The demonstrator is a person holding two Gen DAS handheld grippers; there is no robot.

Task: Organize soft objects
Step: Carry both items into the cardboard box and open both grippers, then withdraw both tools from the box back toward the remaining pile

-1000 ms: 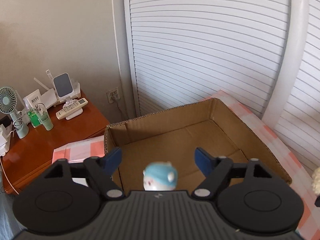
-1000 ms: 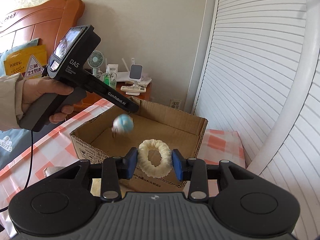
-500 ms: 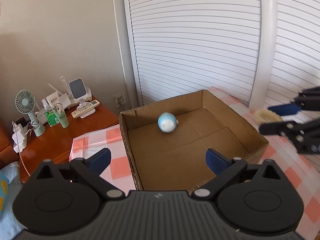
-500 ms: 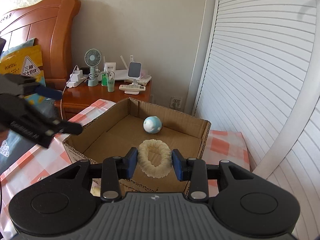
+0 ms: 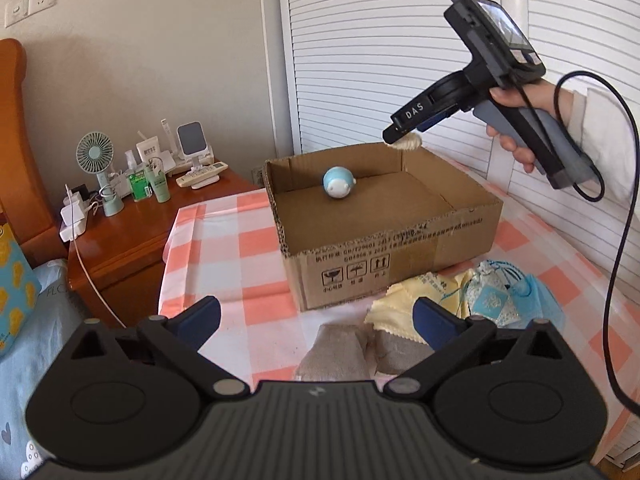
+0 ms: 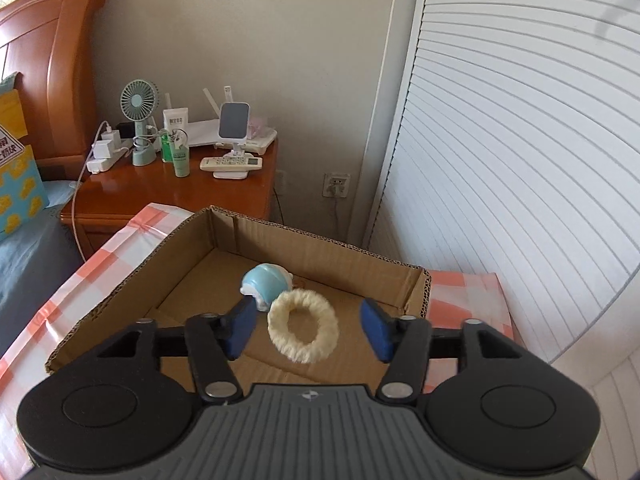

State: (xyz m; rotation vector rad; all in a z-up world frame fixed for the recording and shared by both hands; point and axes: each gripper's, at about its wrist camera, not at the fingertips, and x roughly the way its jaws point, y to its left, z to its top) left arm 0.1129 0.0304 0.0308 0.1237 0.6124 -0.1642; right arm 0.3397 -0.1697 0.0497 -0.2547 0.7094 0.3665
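Here the right tool [image 6: 308,326] hangs over the cardboard box [image 6: 120,308] with its jaws opening; the cream fluffy scrunchie [image 6: 303,332] sits between the blue pads but neither pad touches it, so it is released. Seen from the left wrist, that same tool is gripped by a hand [image 5: 520,120] above the box's far right corner, the scrunchie peeking out under its tip. Just behind the scrunchie, on the box floor near the far wall, lies a round blue-and-white plush toy [image 6: 266,284]. The left tool [image 5: 316,322] is spread wide and empty, held back from the box on its near side. Below and ahead of it, on the pink-and-white checked cloth [image 5: 224,256] of the tabletop, lie grey socks [image 5: 340,354], a pale yellow cloth [image 5: 404,304] and a blue patterned pouch [image 5: 496,296], all close to the box's front wall. To the left stands a wooden nightstand [image 5: 132,236] carrying a small green fan [image 5: 96,160], bottles and a remote control [image 5: 202,172].
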